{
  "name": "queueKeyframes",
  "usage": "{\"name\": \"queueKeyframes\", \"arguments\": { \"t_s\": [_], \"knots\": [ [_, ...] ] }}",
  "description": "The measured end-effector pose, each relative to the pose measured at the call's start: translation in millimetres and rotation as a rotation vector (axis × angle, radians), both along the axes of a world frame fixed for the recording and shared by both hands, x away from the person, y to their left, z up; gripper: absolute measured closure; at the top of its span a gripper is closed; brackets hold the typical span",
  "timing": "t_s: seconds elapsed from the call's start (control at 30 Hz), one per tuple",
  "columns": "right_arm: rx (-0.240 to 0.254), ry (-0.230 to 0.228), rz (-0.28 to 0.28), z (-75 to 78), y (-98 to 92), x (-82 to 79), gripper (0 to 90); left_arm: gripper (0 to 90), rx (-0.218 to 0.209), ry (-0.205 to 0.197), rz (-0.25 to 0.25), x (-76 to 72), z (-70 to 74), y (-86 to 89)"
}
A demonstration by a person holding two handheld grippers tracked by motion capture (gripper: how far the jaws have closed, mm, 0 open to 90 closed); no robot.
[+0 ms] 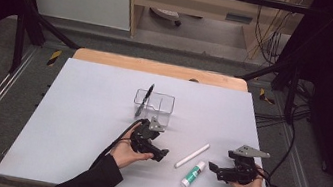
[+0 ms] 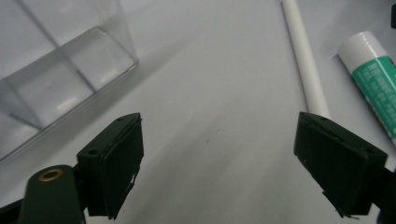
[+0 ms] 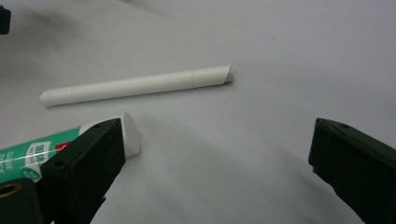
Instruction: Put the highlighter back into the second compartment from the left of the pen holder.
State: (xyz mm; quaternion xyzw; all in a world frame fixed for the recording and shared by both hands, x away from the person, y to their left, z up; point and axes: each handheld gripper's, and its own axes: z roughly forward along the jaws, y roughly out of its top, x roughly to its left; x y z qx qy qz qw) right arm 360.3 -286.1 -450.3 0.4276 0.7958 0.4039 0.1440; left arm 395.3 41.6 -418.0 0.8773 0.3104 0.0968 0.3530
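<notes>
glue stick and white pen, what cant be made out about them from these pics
- Glue stick, right gripper view: its lower part is cut off by the left edge and covered by the right gripper's near jaw.
- Glue stick label, left gripper view: print blurred, unreadable; tube cut off by the right edge.
- White pen, left gripper view: near end hidden behind a jaw of the left gripper.
- High view: both too small for any markings.

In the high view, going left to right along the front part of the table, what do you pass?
Left hand-held gripper → white pen → green-and-white glue stick → right hand-held gripper.
</notes>
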Motion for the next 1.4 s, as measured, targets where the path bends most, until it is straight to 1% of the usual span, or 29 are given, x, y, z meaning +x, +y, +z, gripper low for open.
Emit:
{"name": "queueKeyframes", "arguments": {
  "t_s": [0.07, 0.1, 0.2, 0.23, 0.33, 0.4, 0.57, 0.63, 0.8, 0.9, 0.97, 1.03, 1.17, 1.2, 1.23, 1.33, 1.37, 1.4],
  "knots": [
    [0.001, 0.009, -0.003, 0.2, -0.2, -0.2, 1.4, 20.2, 0.001, 0.007, -0.010, 0.8, 1.2, -9.1],
    [-0.001, 0.010, -0.006, 0.4, -0.3, -0.3, 0.9, 21.4, 0.001, 0.004, -0.014, 0.9, 1.3, -13.6],
    [-0.006, 0.005, -0.005, 0.8, -0.7, -0.7, 0.6, 24.9, 0.013, 0.004, -0.031, -0.3, 1.6, -26.7],
    [-0.009, 0.003, -0.006, 1.2, -0.9, -1.0, 0.6, 26.2, 0.007, 0.006, -0.038, -0.9, 1.3, -30.8],
    [-0.009, -0.001, -0.006, 1.4, -1.3, -1.0, 0.6, 32.5, 0.007, 0.016, -0.062, -2.9, 0.3, -41.7],
    [-0.025, -0.008, 0.006, 1.3, -1.4, -1.4, 0.6, 38.5, 0.017, 0.015, -0.075, -4.7, -1.5, -48.8],
    [-0.016, -0.014, 0.008, 1.8, -1.6, -1.7, 0.5, 47.2, 0.026, 0.027, -0.107, -7.8, -7.4, -62.2],
    [-0.018, -0.016, 0.006, 2.0, -2.0, -1.7, 0.5, 52.2, 0.031, 0.031, -0.112, -8.3, -9.3, -65.4],
    [-0.028, -0.020, 0.011, 1.1, -1.3, -1.0, 0.6, 59.6, 0.037, 0.028, -0.130, -10.3, -12.2, -72.7],
    [-0.031, -0.019, 0.010, 1.0, -1.0, -1.1, 0.5, 64.1, 0.053, 0.026, -0.137, -10.8, -13.8, -77.0],
    [-0.030, -0.021, 0.011, 1.0, -1.0, -1.1, 0.5, 66.1, 0.066, 0.023, -0.137, -10.8, -15.6, -79.6],
    [-0.028, -0.020, 0.010, 1.0, -0.9, -1.2, 0.5, 67.7, 0.066, 0.025, -0.135, -11.0, -17.2, -81.7],
    [-0.029, -0.021, 0.010, 1.1, -0.9, -1.2, 0.5, 70.9, 0.084, 0.021, -0.130, -12.4, -19.5, -84.2],
    [-0.031, -0.022, 0.011, 1.1, -1.1, -1.0, 0.5, 71.4, 0.080, 0.028, -0.131, -12.8, -19.6, -84.3],
    [-0.031, -0.022, 0.011, 1.1, -1.1, -1.0, 0.6, 72.1, 0.080, 0.025, -0.126, -13.6, -19.7, -84.5],
    [-0.030, -0.022, 0.012, 1.1, -1.0, -1.0, 0.5, 73.9, 0.091, 0.030, -0.118, -15.0, -22.0, -85.3],
    [-0.031, -0.022, 0.012, 1.1, -1.0, -1.0, 0.5, 74.2, 0.089, 0.025, -0.112, -15.4, -22.6, -85.2],
    [-0.032, -0.022, 0.011, 1.1, -1.0, -1.0, 0.5, 75.0, 0.085, 0.028, -0.107, -15.4, -22.6, -84.9]
  ]
}}
